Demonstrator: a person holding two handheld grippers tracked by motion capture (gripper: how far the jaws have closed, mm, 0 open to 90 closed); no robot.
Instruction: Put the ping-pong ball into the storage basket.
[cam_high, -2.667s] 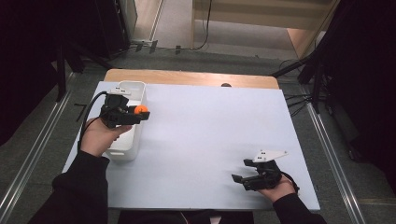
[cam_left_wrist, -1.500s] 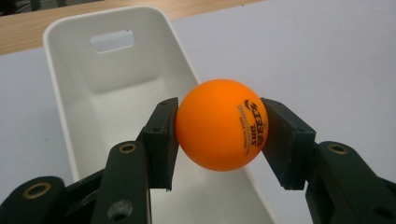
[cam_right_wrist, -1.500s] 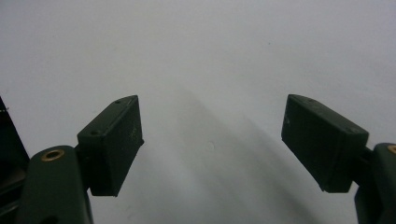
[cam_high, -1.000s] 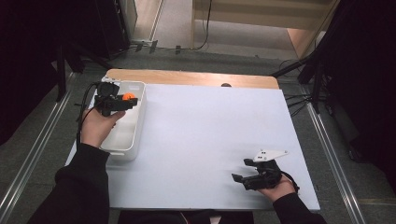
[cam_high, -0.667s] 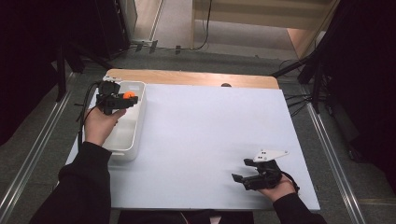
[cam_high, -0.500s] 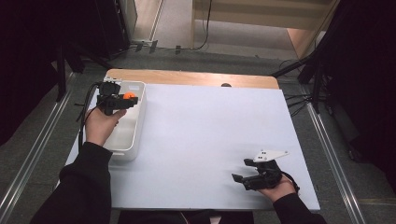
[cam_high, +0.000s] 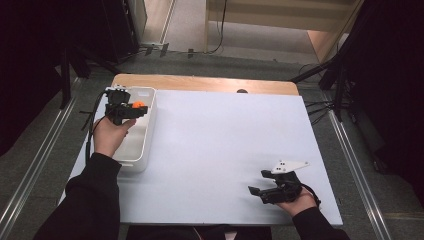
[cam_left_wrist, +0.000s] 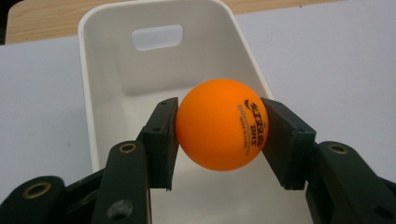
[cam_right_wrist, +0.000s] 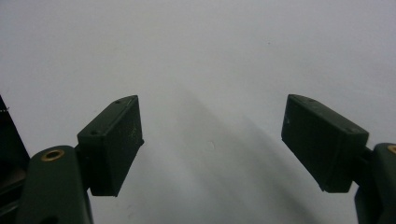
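Left hand-held gripper clamps orange ball over white bin (right hand-held gripper gapes wide).

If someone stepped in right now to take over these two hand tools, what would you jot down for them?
Left gripper: shut on the orange ball, held above the white tub at the table's left.
Right gripper: open, nothing between its jaws, over the bare white table at near right.
Done: ball picked up and brought over the tub.
Left: probably lower it and let go inside the tub.
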